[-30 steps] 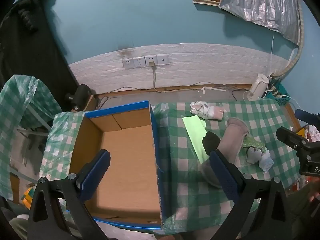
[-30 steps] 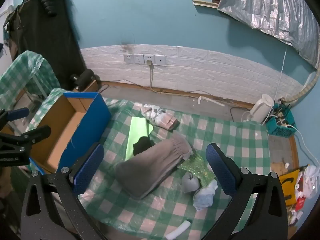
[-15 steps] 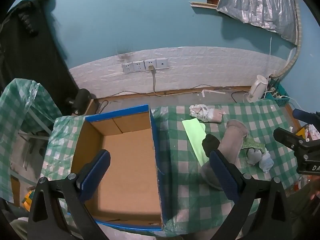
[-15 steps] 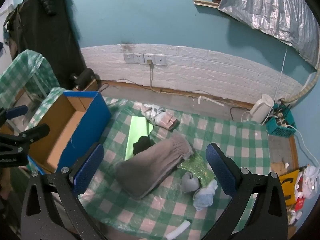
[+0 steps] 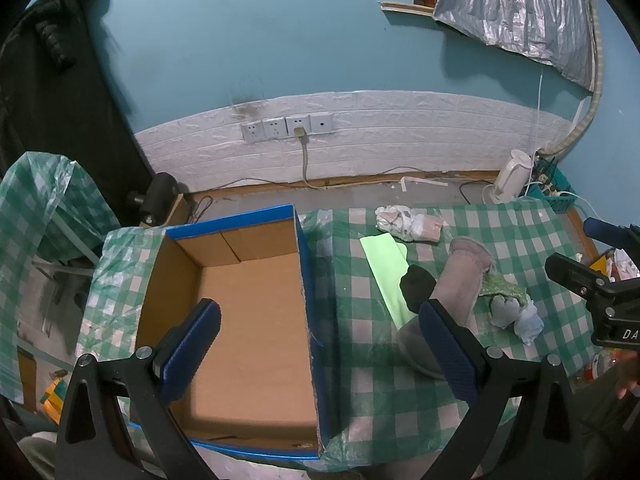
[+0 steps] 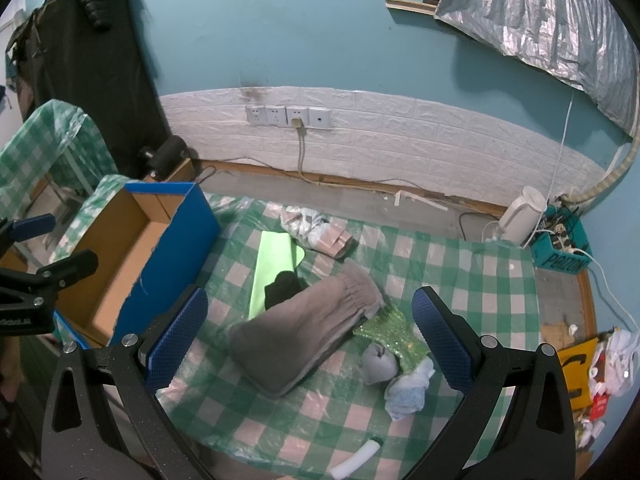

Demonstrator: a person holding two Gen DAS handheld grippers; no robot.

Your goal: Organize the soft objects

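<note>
Left gripper (image 5: pixel 320 334) stands with its blue-padded fingers spread wide and nothing between them, low in the left wrist frame, one pad over the floor of the cardboard box (image 5: pixel 248 320) and the other over the near end of the grey folded cloth (image 5: pixel 460 284). The box, blue-edged and open at the top, occupies the lower centre-left of that frame and shows a bare brown interior. Right gripper (image 6: pixel 308 336) is likewise spread and holds nothing, its pads either side of the grey folded cloth (image 6: pixel 304 336) at lower centre of the right wrist frame. The soft items lie on the green-checked tablecloth (image 6: pixel 460 280), outside the box. A black sock (image 6: pixel 282 290) touches the cloth's upper left side and overlaps a light green sheet (image 6: pixel 272 268). A crumpled white and pink bundle (image 6: pixel 316 232) sits above the sheet, toward frame centre. A green sequinned piece (image 6: pixel 390 334) pokes out beside the cloth's lower right, with a grey balled sock (image 6: pixel 378 366) and a pale blue balled sock (image 6: pixel 408 390) just beside it. A white cylinder (image 6: pixel 356 460) lies near the cloth's lower edge, bottom centre. A white kettle (image 6: pixel 520 218) stands on the floor at right.
</note>
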